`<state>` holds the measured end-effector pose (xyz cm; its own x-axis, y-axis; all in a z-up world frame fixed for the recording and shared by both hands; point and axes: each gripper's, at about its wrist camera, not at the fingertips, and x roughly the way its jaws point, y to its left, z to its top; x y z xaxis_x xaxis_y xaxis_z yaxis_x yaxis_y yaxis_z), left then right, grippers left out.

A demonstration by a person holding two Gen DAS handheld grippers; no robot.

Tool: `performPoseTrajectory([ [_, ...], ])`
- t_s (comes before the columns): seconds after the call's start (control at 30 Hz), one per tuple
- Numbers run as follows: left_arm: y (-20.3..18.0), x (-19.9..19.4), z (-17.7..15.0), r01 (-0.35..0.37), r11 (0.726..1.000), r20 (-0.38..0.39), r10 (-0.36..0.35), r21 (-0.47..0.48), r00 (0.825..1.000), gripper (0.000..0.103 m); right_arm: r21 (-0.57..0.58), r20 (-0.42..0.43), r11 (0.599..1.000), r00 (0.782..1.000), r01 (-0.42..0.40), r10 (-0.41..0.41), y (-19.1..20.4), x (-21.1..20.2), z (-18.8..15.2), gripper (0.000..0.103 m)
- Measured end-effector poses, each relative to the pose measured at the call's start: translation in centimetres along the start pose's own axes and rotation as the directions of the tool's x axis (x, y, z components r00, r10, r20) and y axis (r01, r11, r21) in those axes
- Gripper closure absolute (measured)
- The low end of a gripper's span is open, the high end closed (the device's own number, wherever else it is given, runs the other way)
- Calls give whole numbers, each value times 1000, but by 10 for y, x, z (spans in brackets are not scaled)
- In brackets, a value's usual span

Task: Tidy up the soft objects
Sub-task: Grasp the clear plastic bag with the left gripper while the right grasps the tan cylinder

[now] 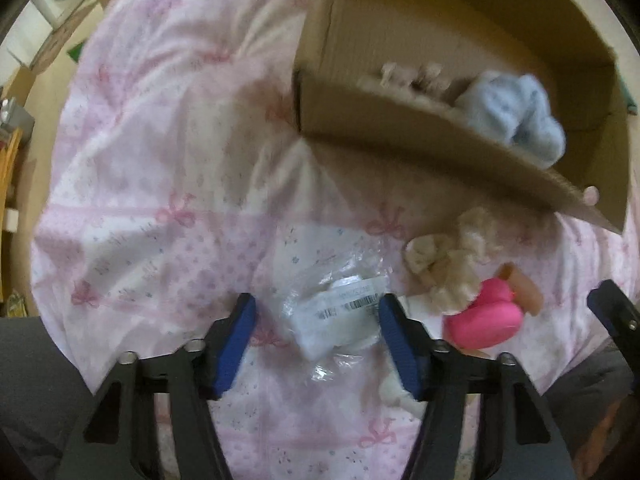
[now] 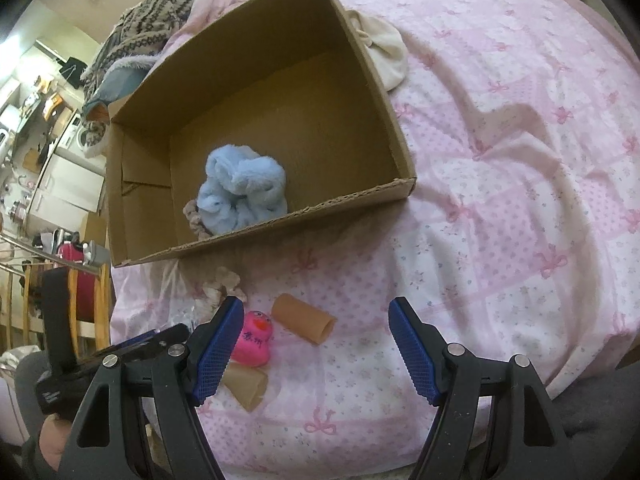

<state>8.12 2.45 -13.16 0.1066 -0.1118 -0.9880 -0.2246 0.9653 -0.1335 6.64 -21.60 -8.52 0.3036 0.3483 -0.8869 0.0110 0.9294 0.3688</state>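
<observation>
A cardboard box (image 2: pixel 360 52) lies open on the pink bedspread; it also shows in the left wrist view (image 1: pixel 400 144). Inside are a fluffy blue scrunchie (image 2: pixel 244 188) (image 1: pixel 516 116) and a beige scrunchie (image 2: pixel 194 220). My left gripper (image 1: pixel 316 312) is open, its jaws either side of a white item in a clear plastic bag (image 1: pixel 340 316). To the right lie a cream scrunchie (image 1: pixel 452 264) and a pink rubber duck (image 1: pixel 488 316) (image 2: pixel 254 340). My right gripper (image 2: pixel 316 332) is open and empty above two tan tubes (image 2: pixel 304 324) (image 2: pixel 246 388).
A cream cloth (image 2: pixel 384 48) lies behind the box. A patterned knit blanket (image 2: pixel 140 28) is heaped at the bed's far corner. Furniture and clutter (image 2: pixel 48 160) stand beyond the bed's left edge. The pink bedspread (image 2: pixel 520 160) stretches to the right.
</observation>
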Motion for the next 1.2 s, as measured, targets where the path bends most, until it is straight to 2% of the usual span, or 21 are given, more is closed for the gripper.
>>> performPoseTrajectory([
  [0.03, 3, 2, 0, 16, 1000, -5, -16, -17, 1000, 53, -3, -2, 1000, 1000, 2, -2, 0, 1, 0, 24],
  [0.1, 4, 1, 0, 31, 999, -5, -31, -19, 1000, 68, -1, -7, 1000, 1000, 2, -2, 0, 2, 0, 24],
  [0.13, 3, 2, -1, 40, 999, -12, -40, -5, 999, 79, 2, -8, 1000, 1000, 0, 0, -1, 2, 1, 24],
  [0.17, 2, 2, -2, 42, 999, -17, -41, 7, 999, 82, 4, -8, 1000, 1000, 0, 0, -1, 2, 1, 24],
  [0.23, -2, 1, -4, 31, 999, -11, -31, 35, 999, 84, 5, -8, 1000, 1000, 1, -1, -1, 3, 2, 24],
  [0.37, 0, -7, -5, 38, 999, 8, -38, 27, 999, 85, 4, -20, 1000, 1000, -6, 6, -1, 6, 2, 24],
  [0.43, 1, -21, -9, 32, 999, 50, -34, 31, 998, 86, 10, -28, 1000, 999, -19, 19, -2, 7, 2, 24],
  [0.47, 0, -32, -11, 32, 999, 88, -36, 41, 995, 89, 17, -35, 999, 999, -33, 34, -3, 8, 2, 24],
  [0.5, -1, -39, -14, 32, 998, 111, -37, 47, 993, 97, 26, -45, 998, 997, -53, 55, -4, 9, 2, 24],
  [0.6, -1, -60, -22, 29, 998, 178, -39, 60, 983, 97, 68, -91, 991, 988, -117, 123, -8, 18, 1, 24],
  [0.7, 0, -62, -25, 56, 997, 172, -64, 52, 983, 97, 92, -135, 988, 982, -121, 132, -9, 29, 1, 26],
  [0.87, -2, -61, -18, 54, 997, 154, -61, 49, 986, 97, 145, -219, 984, 967, -100, 131, -12, 57, 3, 48],
  [0.93, -4, -58, -17, 54, 997, 145, -61, 52, 988, 97, 146, -239, 985, 963, -88, 121, -11, 67, 3, 52],
  [1.1, -10, -53, -15, 41, 997, 153, -51, 65, 987, 97, 34, -251, 999, 968, -6, 14, 5, 79, -1, 66],
  [1.13, -11, -52, -15, 40, 997, 155, -50, 68, 987, 97, 10, -248, 1000, 969, 10, -7, 7, 80, -1, 71],
  [1.2, -13, -52, -15, 38, 997, 158, -49, 70, 986, 97, -17, -242, 1000, 970, 13, -16, 12, 79, -2, 87],
])
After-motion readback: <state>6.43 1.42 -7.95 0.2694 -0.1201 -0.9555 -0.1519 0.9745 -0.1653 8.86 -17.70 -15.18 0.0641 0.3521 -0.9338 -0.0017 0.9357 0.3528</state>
